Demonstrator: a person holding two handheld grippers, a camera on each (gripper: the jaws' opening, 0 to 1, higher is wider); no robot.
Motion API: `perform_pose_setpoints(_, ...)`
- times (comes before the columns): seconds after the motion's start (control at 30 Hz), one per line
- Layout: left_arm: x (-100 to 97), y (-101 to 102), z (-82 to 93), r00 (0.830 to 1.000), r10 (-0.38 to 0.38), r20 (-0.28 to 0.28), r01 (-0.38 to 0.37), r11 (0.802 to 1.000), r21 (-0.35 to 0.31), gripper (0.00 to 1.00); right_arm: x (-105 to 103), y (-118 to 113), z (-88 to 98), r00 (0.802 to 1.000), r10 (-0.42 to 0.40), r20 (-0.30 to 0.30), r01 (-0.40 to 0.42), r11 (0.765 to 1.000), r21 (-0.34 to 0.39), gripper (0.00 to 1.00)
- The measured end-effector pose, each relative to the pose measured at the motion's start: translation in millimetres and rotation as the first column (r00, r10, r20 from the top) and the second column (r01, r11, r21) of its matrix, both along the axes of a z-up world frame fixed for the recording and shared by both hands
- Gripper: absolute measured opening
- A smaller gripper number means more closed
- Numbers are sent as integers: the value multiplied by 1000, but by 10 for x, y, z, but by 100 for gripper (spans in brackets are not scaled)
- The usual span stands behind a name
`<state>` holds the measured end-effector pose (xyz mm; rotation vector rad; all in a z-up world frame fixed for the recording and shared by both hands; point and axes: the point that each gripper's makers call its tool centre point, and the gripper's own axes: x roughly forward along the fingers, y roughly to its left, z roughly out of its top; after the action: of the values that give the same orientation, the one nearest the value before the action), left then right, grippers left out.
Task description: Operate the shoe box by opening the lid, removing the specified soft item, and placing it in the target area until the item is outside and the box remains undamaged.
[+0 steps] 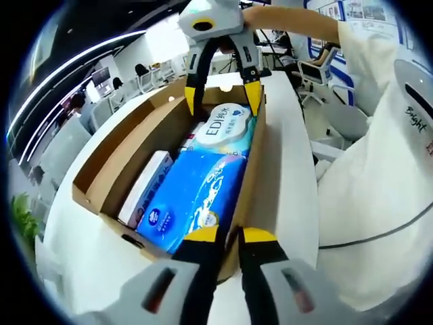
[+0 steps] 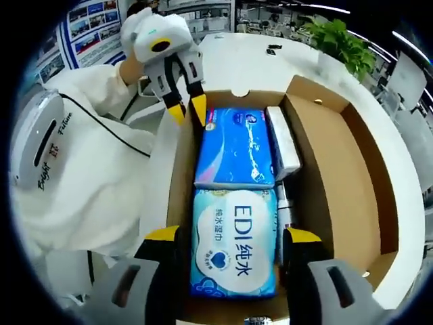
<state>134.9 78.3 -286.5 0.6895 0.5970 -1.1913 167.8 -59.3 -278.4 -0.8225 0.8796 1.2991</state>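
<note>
The EDI wet-wipe pack (image 2: 233, 252) lies inside the open shoe box (image 2: 338, 169), low in the centre of the right gripper view, with a blue tissue pack (image 2: 235, 149) just above it and a white pack (image 2: 283, 142) squeezed along the right side of both. The box lid (image 2: 355, 183) lies folded out flat to the right. The right gripper (image 2: 230, 237) rises from the bottom edge, its jaws spread wide to either side of the wipe pack; whether they touch it I cannot tell. In the left gripper view, the wipe pack (image 1: 226, 125) sits upper centre. The left gripper (image 1: 230, 235) stands at the box's near wall (image 1: 250, 196), jaws narrow, seemingly pinching that cardboard edge. A person's white sleeve (image 1: 379, 176) fills the right side, and the box rests on a white table (image 1: 287, 169).
</note>
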Motion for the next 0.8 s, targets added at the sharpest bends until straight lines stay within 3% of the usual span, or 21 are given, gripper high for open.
perform_pose_setpoints(0.23,0,0,3,1000,-1,2,1,1000,-8,10,-56,5,-123,999,25,-35,-28,997,-69,55)
perform_pose_setpoints(0.8,1,-7,3,1000,-1,-3,1,1000,-10,10,-36,-25,-369,999,8,-35,-15,976,-215,57)
